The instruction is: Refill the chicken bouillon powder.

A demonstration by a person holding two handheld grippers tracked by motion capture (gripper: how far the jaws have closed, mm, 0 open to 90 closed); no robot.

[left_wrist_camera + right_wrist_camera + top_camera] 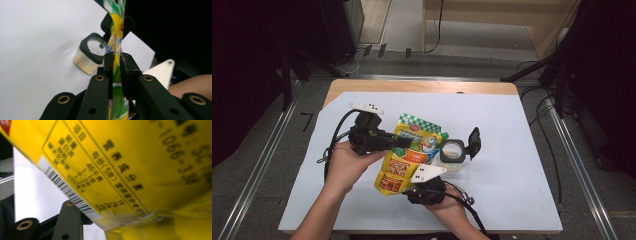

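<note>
I have the yellow pouch [408, 155] lifted off the desk [522, 200], hanging tilted between my two hands a little toward the near edge and slightly left of the middle. Its green-checked top points toward the far edge and its bottom corner toward me.

My left tongs [404, 142] come in from the left side and pinch the pouch at its upper left edge. In the left gripper view the left tongs [115, 62] sit nearly together with only the thin film of the pouch [117, 35] running up between them, and the pads [108, 62] press on it from both sides.

My right tongs [414, 189] sit under the pouch's lower end, near the near edge of the desk, with the grey plate [427, 173] on top. In the right gripper view the back of the pouch [140, 170], with its barcode and printed panel, lies right across the lens. I see one black jaw below it, and I cannot tell how wide these tongs stand or whether they clamp the pouch.

Just right of the pouch's upper end, near the middle of the desk, stands a small clear jar [452, 155] with a black flip lid [474, 141] swung open. The left gripper view shows the jar [87, 58] resting on the white sheet [37, 37] just beyond the pouch.
</note>
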